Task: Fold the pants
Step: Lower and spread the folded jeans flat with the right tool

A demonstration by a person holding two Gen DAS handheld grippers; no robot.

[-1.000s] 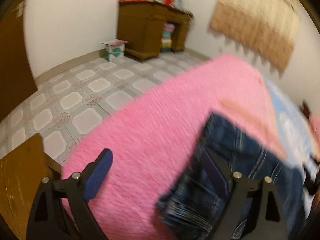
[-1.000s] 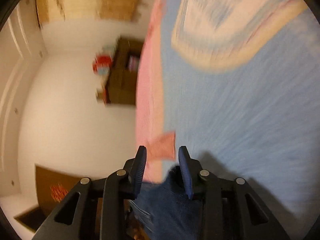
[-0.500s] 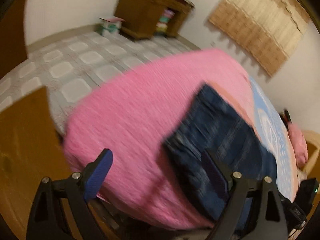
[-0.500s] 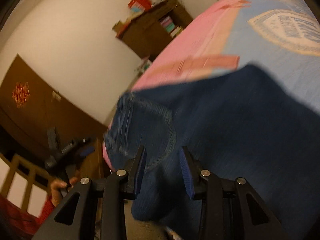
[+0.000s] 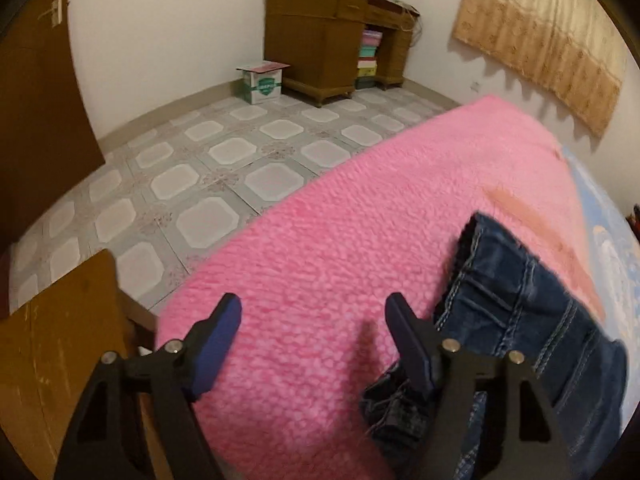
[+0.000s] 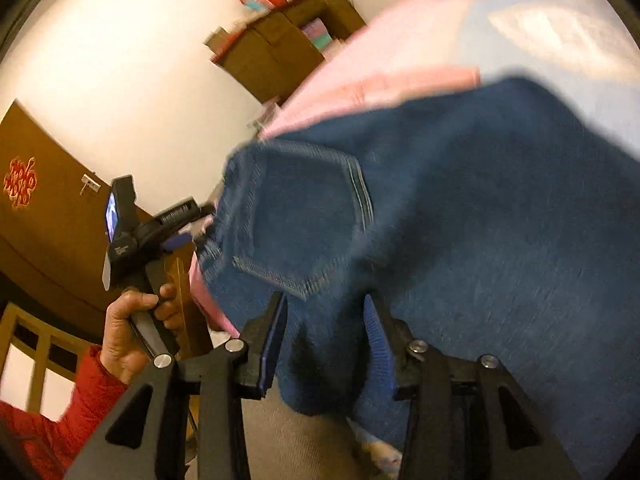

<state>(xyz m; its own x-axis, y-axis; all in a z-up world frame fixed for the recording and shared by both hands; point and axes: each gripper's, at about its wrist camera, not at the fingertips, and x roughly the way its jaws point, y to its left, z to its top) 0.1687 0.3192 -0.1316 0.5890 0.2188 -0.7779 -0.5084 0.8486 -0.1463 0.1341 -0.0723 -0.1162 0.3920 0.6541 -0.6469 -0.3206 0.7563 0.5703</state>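
Note:
Blue denim pants (image 6: 460,208) lie on a bed with a pink blanket (image 5: 340,248); a back pocket faces up. In the left wrist view the pants (image 5: 520,312) lie at the lower right, waistband toward me. My left gripper (image 5: 314,326) is open and empty over the pink blanket, just left of the pants. It also shows in the right wrist view (image 6: 172,220), held by a hand beside the pants' edge. My right gripper (image 6: 324,320) has its jaws partly apart with the pants' near edge between them; the view is blurred.
A blue patterned sheet (image 6: 560,32) covers the far bed. A wooden desk (image 5: 332,36) and a small box (image 5: 262,82) stand by the wall across a tiled floor (image 5: 224,160). A brown board (image 5: 52,352) stands at the bed's left corner.
The left gripper has swung left and down, off the pants, and now hovers over bare pink blanket. The right gripper has pulled back to the pants' near edge, with the denim now between its jaws.

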